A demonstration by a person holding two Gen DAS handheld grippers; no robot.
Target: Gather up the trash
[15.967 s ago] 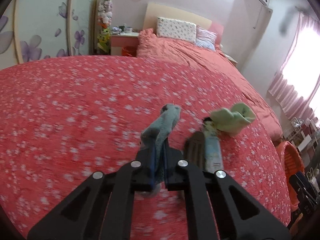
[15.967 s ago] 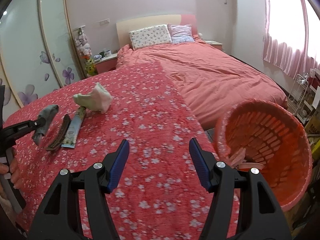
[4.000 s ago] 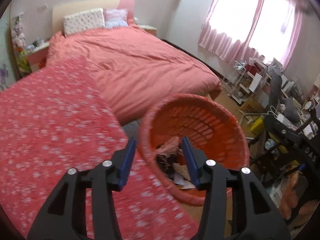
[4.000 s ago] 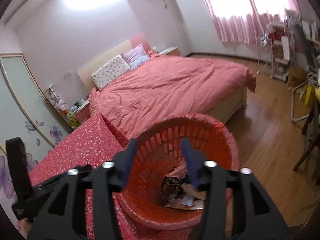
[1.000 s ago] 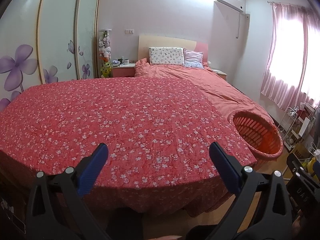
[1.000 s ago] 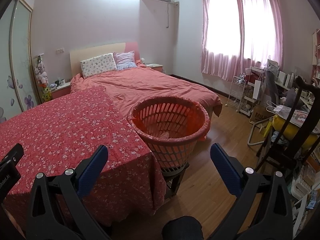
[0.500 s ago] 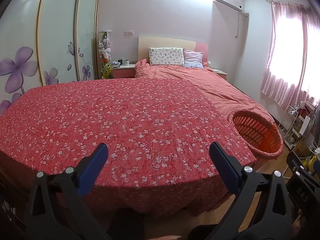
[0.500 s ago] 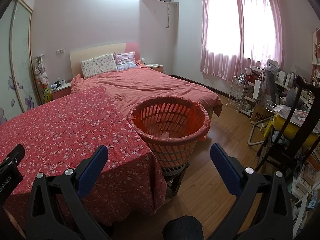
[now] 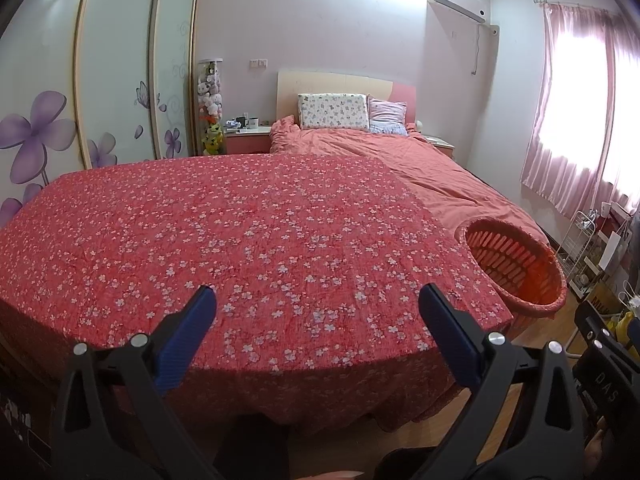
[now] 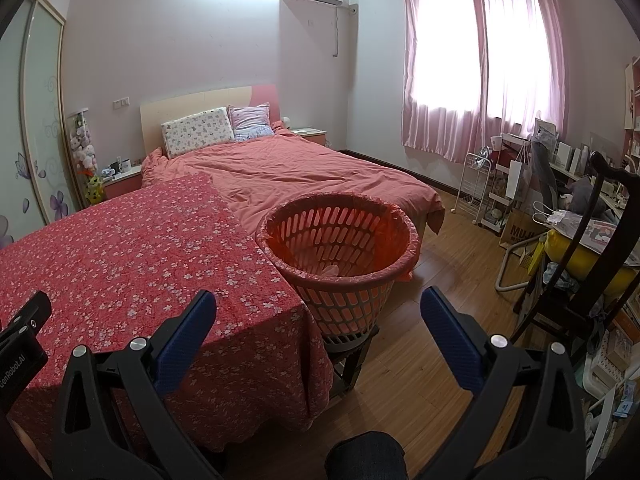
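Since 16 s ago: the grey rag, the flat wrapper and the pale green wad are gone from the red floral quilted cloth; since 4 s ago both tools have pulled back from over the basket to a wide view. Almost no shift against 0.5 s ago.

Left gripper: blue-padded jaws spread wide apart, nothing between them, held low at the near edge of the cloth. Right gripper: likewise wide apart and empty, aimed at the round orange slotted plastic basket. Judgement: both are held back and open because nothing is left to pick; a rest pose.

Task's things: the trash is in the basket. From the right wrist view only a pale scrap shows at the bottom; the rest is hidden by the wall. The basket stands on a dark low stand, touching or just beside the cloth's right edge, rim near surface level, presumably so items can be dropped in without a long carry.

Surface: flat, draped to the floor, no loose items visible. Task looks complete.

Room: bed with salmon duvet beyond the surface, pink curtains, sliding wardrobe doors with purple flowers, wood floor, cluttered desk at right.
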